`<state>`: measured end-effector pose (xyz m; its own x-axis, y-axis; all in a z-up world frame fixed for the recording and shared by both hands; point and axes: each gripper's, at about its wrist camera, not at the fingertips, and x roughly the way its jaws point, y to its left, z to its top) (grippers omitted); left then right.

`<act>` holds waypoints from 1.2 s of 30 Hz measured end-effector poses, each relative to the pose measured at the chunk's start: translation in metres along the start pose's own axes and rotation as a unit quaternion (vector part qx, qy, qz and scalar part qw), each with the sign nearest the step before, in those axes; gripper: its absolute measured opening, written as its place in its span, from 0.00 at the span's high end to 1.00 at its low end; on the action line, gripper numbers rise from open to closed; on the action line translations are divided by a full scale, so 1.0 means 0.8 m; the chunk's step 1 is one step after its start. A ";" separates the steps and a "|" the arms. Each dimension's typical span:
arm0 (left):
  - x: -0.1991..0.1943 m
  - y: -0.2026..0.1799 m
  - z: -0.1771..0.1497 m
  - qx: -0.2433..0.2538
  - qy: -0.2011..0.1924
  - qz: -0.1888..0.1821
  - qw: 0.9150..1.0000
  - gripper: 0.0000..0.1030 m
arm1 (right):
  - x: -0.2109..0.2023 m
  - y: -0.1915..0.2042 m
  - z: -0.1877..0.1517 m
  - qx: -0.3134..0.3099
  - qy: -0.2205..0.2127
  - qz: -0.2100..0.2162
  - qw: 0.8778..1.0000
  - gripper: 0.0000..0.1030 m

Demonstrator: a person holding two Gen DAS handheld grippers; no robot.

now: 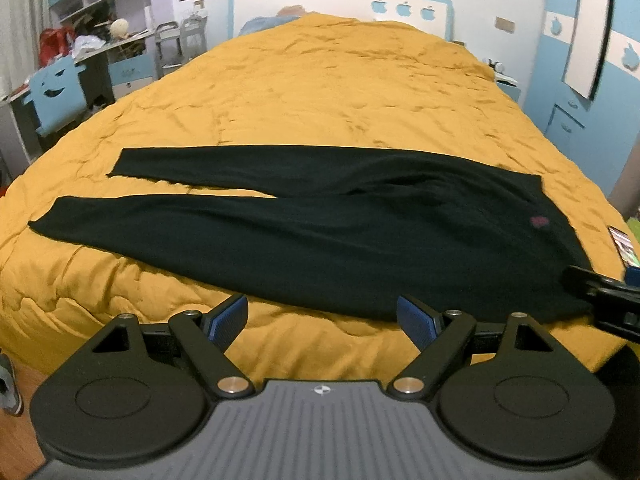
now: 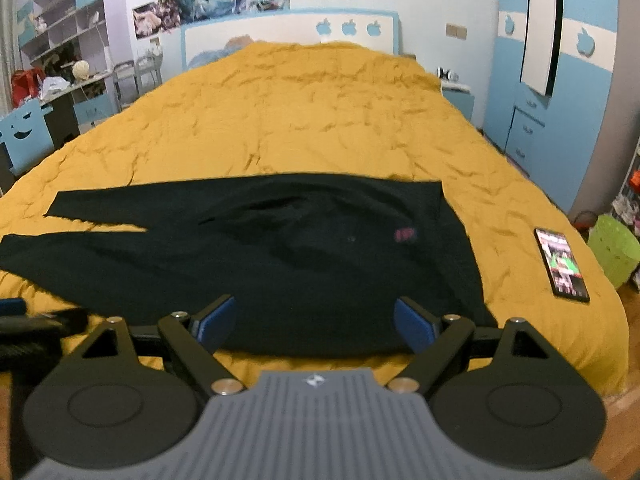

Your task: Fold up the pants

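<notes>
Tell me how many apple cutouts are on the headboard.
3, in a row at the right end of the white headboard: left apple, middle apple, right apple. None looks hidden.

bed: big one under a wrinkly mustard-yellow quilt (image 2: pixel 320 120)
headboard: white with blue trim (image 2: pixel 288 32), apple cutouts
walls: pale, ocean posters (image 2: pixel 212 4) up top
left side: open shelves (image 2: pixel 60 12), messy desk (image 1: pixel 100 50), blue smiley-face chair (image 1: pixel 58 92)
right side: blue wardrobe (image 2: pixel 560 80) with mirror
floor: wood (image 2: pixel 632 320), green basket (image 2: pixel 612 248)
</notes>
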<state>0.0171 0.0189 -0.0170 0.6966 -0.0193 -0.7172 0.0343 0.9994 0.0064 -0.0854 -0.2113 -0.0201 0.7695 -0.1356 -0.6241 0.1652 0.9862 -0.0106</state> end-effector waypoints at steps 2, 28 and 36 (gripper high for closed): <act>0.013 0.019 0.002 -0.009 0.004 0.017 1.000 0.05 | 0.016 -0.013 -0.005 -0.009 -0.010 0.005 1.000 0.20; 0.176 0.463 0.041 -0.407 0.013 0.077 0.910 0.29 | 0.118 -0.244 -0.052 0.306 0.025 0.076 0.949 0.31; 0.202 0.515 0.024 -0.491 -0.018 0.057 0.869 0.32 | 0.128 -0.258 -0.062 0.384 0.035 0.085 0.919 0.41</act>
<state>0.1570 0.4267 -0.1169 0.6781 0.0987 -0.7283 -0.6520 0.5382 -0.5342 -0.0713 -0.4237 -0.1206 0.7876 0.0462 -0.6144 0.4538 0.6310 0.6292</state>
